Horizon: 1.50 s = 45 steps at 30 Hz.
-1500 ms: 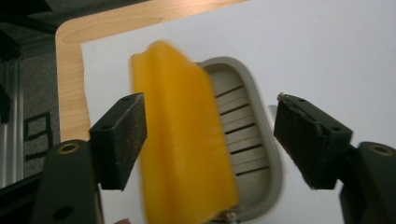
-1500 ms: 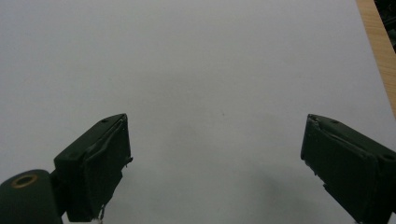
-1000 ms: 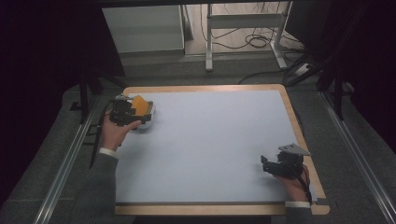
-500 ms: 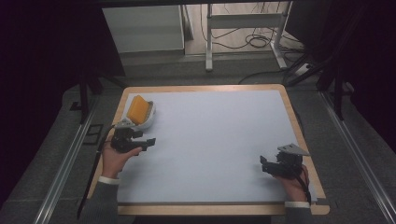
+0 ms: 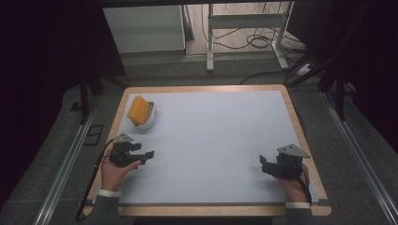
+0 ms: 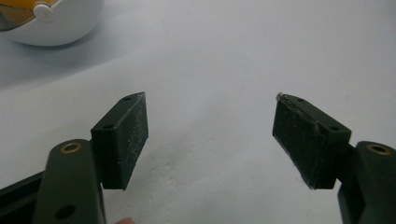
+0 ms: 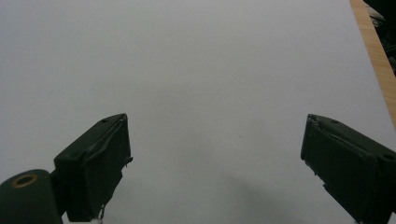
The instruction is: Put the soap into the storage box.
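Observation:
A white bowl (image 5: pixel 146 118) stands at the table's far left with a yellow-orange sponge-like block (image 5: pixel 137 109) resting in it. My left gripper (image 5: pixel 149 154) hovers nearer the front edge, apart from the bowl and low over the mat. It is open with nothing between its jaws, which have just been opening a little. In the left gripper view the bowl (image 6: pixel 56 25) sits at the upper left, beyond the left gripper (image 6: pixel 210 105). My right gripper (image 5: pixel 264 164) rests at the front right, open and empty, and the right gripper (image 7: pixel 217 123) faces bare mat.
A pale blue-grey mat (image 5: pixel 211 140) covers the wooden-rimmed table (image 5: pixel 300 136). Beyond the far edge stand a white cabinet (image 5: pixel 143 28) and a metal frame (image 5: pixel 246 18) with cables on the floor. A rail (image 5: pixel 65 164) runs along the left side.
My left gripper has drawn back from the bowl toward the front edge and sunk lower, leaving the yellow block in the bowl. The right gripper has kept still.

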Each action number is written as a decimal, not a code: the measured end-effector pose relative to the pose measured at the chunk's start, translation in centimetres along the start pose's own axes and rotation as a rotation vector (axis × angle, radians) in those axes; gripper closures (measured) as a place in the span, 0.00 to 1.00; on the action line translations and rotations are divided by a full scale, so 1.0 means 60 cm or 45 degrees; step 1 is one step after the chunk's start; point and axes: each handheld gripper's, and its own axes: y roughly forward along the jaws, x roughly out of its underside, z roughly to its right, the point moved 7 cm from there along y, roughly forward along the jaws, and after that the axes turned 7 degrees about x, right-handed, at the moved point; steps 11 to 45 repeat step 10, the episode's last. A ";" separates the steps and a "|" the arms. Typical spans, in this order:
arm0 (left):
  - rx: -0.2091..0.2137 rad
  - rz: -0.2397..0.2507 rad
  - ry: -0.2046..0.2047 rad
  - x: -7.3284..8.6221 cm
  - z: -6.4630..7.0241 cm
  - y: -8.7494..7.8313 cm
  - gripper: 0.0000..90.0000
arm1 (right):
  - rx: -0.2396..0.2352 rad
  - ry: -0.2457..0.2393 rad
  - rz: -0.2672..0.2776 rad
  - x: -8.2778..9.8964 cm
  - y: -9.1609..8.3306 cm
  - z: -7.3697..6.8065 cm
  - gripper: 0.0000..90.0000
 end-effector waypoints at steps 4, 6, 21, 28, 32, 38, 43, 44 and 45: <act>0.078 0.031 -0.031 -0.006 0.007 -0.006 0.28 | 0.002 -0.016 -0.008 0.002 0.003 -0.003 0.09; 0.065 0.046 -0.021 -0.009 0.010 -0.012 0.28 | 0.000 -0.014 -0.010 0.002 0.003 -0.003 0.09; 0.048 0.053 -0.021 -0.009 0.009 -0.017 0.28 | -0.011 -0.011 -0.006 0.000 0.004 -0.006 0.09; 0.048 0.053 -0.021 -0.009 0.009 -0.017 0.28 | -0.011 -0.011 -0.006 0.000 0.004 -0.006 0.09; 0.048 0.053 -0.021 -0.009 0.009 -0.017 0.28 | -0.011 -0.011 -0.006 0.000 0.004 -0.006 0.09; 0.048 0.053 -0.021 -0.009 0.009 -0.017 0.28 | -0.011 -0.011 -0.006 0.000 0.004 -0.006 0.09; 0.048 0.053 -0.021 -0.009 0.009 -0.017 0.28 | -0.011 -0.011 -0.006 0.000 0.004 -0.006 0.09; 0.048 0.053 -0.021 -0.009 0.009 -0.017 0.28 | -0.011 -0.011 -0.006 0.000 0.004 -0.006 0.09; 0.048 0.053 -0.021 -0.009 0.009 -0.017 0.28 | -0.011 -0.011 -0.006 0.000 0.004 -0.006 0.09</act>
